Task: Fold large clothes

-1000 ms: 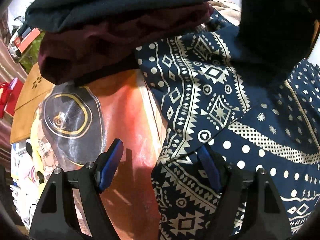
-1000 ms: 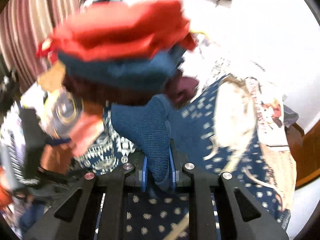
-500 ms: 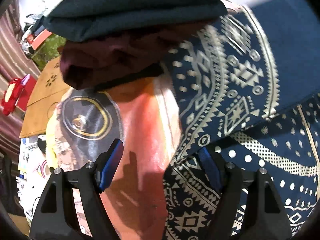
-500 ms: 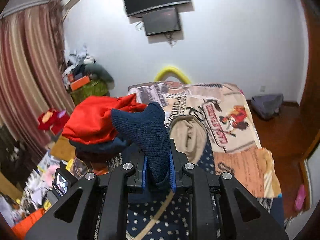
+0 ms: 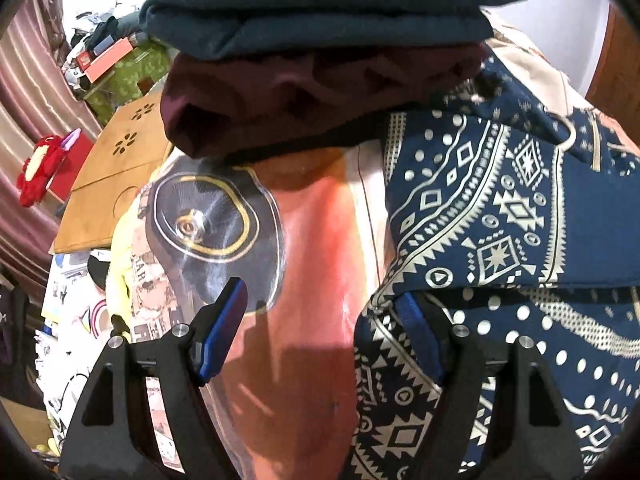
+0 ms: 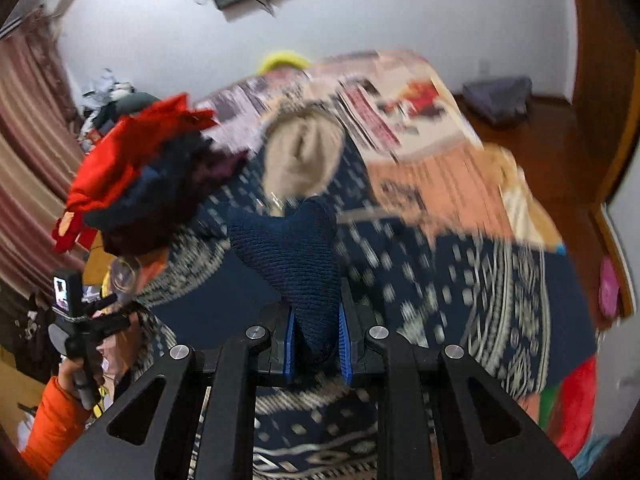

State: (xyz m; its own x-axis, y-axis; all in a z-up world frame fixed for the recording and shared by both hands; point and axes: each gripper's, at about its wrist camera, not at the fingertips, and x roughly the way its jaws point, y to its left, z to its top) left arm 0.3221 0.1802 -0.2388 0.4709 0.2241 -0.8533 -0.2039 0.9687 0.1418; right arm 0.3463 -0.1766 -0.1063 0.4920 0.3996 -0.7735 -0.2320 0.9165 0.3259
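A large navy garment (image 5: 480,216) with cream geometric print lies spread on the bed. Its cream-lined hood (image 6: 300,160) shows in the right wrist view. My right gripper (image 6: 316,320) is shut on the garment's navy ribbed knit cuff (image 6: 288,248), which sticks up between the blue pads. My left gripper (image 5: 320,326) is open above the garment's left edge. Its right finger (image 5: 416,332) sits against a fold of the printed cloth, and its left finger (image 5: 224,320) hangs over the printed bedsheet (image 5: 312,248). Nothing is pinched between them.
Folded clothes, navy (image 5: 320,12) on maroon (image 5: 300,96) with red (image 6: 132,160) on top, are stacked at the garment's far left. A wooden lap table (image 5: 116,168) and red plush toy (image 5: 40,172) lie beyond. An orange sleeve (image 6: 52,420) holds the left gripper. Wooden floor (image 6: 540,128) is on the right.
My right gripper has swung sideways and rolled with the cuff still held, and its view is blurred. The dark sleeve cloth that crossed the left view's upper right is gone. The left gripper rose slightly.
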